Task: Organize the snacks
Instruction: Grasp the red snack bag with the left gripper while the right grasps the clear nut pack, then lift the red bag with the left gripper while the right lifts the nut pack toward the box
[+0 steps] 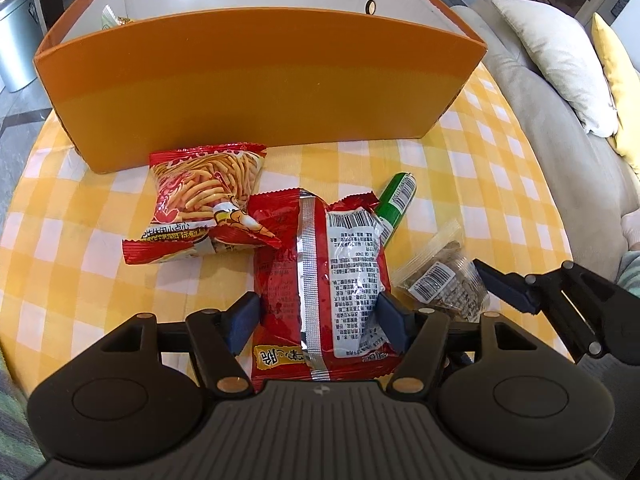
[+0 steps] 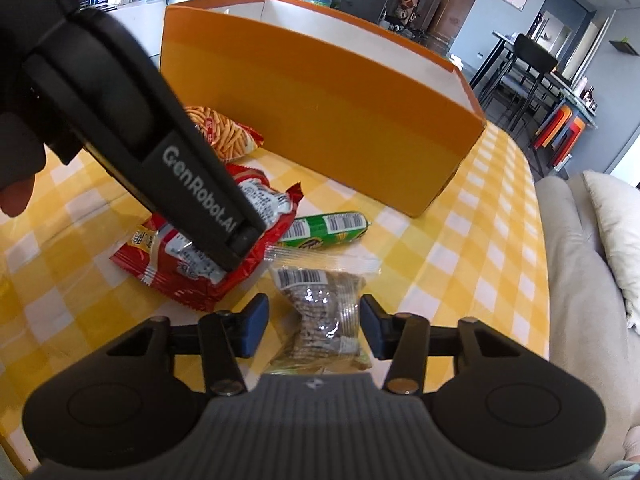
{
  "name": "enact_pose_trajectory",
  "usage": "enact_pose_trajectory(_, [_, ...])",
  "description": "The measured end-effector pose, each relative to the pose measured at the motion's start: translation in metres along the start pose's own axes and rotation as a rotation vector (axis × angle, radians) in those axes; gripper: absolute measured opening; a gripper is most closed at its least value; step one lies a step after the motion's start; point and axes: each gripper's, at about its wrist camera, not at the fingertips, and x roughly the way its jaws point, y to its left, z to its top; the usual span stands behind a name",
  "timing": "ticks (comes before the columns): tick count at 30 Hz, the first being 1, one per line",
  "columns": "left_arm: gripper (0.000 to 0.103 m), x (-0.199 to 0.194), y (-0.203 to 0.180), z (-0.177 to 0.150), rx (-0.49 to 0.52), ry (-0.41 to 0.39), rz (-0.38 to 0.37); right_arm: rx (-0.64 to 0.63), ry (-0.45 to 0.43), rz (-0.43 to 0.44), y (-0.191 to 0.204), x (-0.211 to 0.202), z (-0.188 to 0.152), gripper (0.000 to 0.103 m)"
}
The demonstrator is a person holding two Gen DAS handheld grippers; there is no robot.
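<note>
Your orange box fills the upper half of the left wrist frame, standing on the yellow checked tablecloth. Below it, left of centre, lies the stick-snack bag. Your left gripper presses both pads against the red packet at lower centre, pinching it. The green sausage lies mid-frame in the right view. Your right gripper straddles the clear seed packet, pads set slightly off its sides.
</note>
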Motion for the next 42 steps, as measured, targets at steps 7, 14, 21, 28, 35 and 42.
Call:
enact_pose_trajectory(7, [0.083, 0.004, 0.003, 0.002, -0.027, -0.005, -0.005, 0.031, 0.026, -0.011, 0.001, 0.001, -0.001, 0.033])
enact_pose_trajectory(14, [0.078, 0.006, 0.003, 0.0, -0.018, -0.032, -0.022, 0.059, 0.035, -0.022, 0.004, 0.0, -0.001, 0.03])
enact_pose_trajectory(21, [0.074, 0.0, 0.007, -0.002, -0.026, -0.046, -0.037, 0.154, 0.061, 0.008, -0.006, -0.004, -0.001, 0.027])
enact_pose_trajectory(28, [0.071, -0.011, 0.005, -0.006, -0.018, -0.063, -0.052, 0.302, 0.082, 0.042, -0.024, -0.006, -0.001, 0.027])
enact_pose_trajectory(35, [0.071, -0.026, 0.001, -0.009, -0.001, -0.059, -0.079, 0.395, 0.094, 0.066, -0.035, -0.011, -0.004, 0.027])
enact_pose_trajectory(42, [0.071, -0.046, -0.002, -0.011, 0.022, -0.077, -0.095, 0.408, 0.092, 0.06, -0.036, -0.027, 0.004, 0.027])
